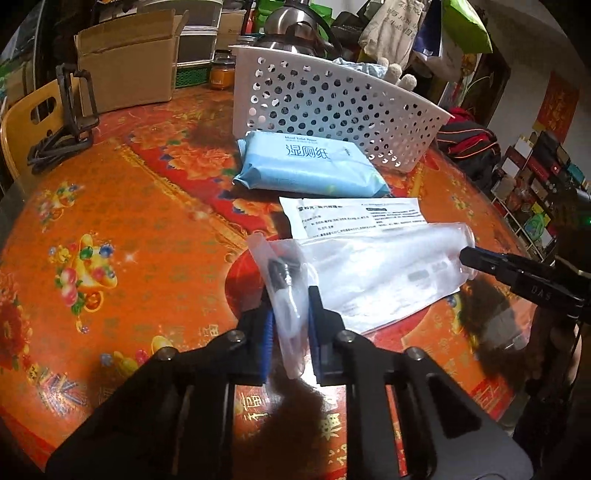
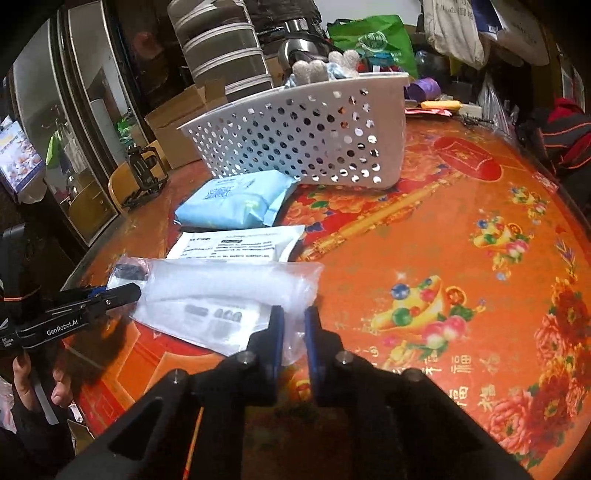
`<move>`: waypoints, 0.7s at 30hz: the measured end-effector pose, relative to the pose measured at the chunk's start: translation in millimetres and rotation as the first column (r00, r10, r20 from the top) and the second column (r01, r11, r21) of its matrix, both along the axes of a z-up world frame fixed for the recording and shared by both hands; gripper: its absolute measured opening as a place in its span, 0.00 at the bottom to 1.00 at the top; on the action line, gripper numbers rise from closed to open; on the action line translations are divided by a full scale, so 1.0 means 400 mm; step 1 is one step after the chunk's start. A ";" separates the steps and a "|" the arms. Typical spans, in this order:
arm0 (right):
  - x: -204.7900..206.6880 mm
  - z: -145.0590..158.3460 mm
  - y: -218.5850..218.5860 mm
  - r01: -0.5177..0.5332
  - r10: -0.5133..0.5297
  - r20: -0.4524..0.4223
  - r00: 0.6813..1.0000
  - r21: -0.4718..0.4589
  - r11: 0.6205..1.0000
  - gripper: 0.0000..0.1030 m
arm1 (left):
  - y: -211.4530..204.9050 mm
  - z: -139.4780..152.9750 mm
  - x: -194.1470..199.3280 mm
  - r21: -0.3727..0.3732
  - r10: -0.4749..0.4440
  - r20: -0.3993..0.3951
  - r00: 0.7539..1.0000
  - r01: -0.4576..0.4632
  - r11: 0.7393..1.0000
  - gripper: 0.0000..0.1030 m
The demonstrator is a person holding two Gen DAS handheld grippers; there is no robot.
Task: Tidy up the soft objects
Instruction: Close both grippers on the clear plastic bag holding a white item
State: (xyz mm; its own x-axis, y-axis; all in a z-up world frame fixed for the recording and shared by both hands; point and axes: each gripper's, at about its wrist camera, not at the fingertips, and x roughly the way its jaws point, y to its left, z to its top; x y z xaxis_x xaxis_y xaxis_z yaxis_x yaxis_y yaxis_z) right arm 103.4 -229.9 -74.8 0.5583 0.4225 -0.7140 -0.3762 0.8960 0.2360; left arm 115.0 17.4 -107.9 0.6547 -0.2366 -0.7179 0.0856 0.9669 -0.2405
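A clear plastic bag (image 1: 376, 273) with white padding and a small black part inside is held over the table between both grippers. My left gripper (image 1: 290, 295) is shut on its left end. My right gripper (image 2: 294, 314) is shut on its right end (image 2: 295, 291). A white printed packet (image 1: 354, 216) lies flat just beyond the bag. A light blue pack of wet wipes (image 1: 306, 164) lies behind it, in front of a white perforated basket (image 1: 332, 107). The basket (image 2: 306, 133) holds soft things, among them a white plush toy (image 2: 325, 64).
The round table (image 1: 129, 229) has a red and orange floral cover. A cardboard box (image 1: 125, 62), a black phone stand (image 1: 74, 103), a jar (image 1: 221, 72) and a metal kettle (image 1: 291, 26) stand at the back. A wooden chair (image 1: 26, 122) is at the left.
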 end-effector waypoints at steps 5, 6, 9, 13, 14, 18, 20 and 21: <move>-0.018 0.014 -0.002 -0.007 0.007 0.050 0.999 0.005 1.000 0.08 | 0.000 0.013 -0.017 -0.009 -0.006 0.043 0.999 0.006 1.000 0.12; -0.020 0.016 -0.003 -0.007 0.006 0.056 0.998 0.006 1.000 0.08 | 0.000 0.014 -0.017 -0.010 -0.006 0.045 0.999 0.007 1.000 0.12; -0.028 0.022 -0.005 -0.010 0.009 0.079 0.997 0.013 1.000 0.07 | -0.001 0.020 -0.025 -0.016 -0.013 0.067 0.998 0.015 1.000 0.12; -0.043 0.034 -0.006 -0.009 0.008 0.120 0.993 0.013 1.000 0.06 | 0.001 0.028 -0.038 -0.024 -0.018 0.096 0.995 0.020 0.999 0.12; -0.045 0.034 -0.008 -0.009 0.008 0.125 0.992 0.013 1.000 0.06 | 0.001 0.030 -0.041 -0.026 -0.019 0.103 0.994 0.022 0.999 0.12; -0.057 0.043 -0.012 0.001 -0.002 0.151 0.989 0.006 1.000 0.05 | -0.002 0.042 -0.057 -0.023 -0.024 0.142 0.990 0.027 0.999 0.11; -0.065 0.047 -0.010 0.003 -0.004 0.158 0.987 0.006 1.000 0.05 | -0.003 0.043 -0.061 -0.026 -0.028 0.146 0.989 0.032 0.999 0.11; -0.071 0.050 -0.010 0.001 -0.003 0.161 0.987 0.012 1.000 0.05 | -0.003 0.046 -0.065 -0.027 -0.029 0.155 0.988 0.033 0.999 0.11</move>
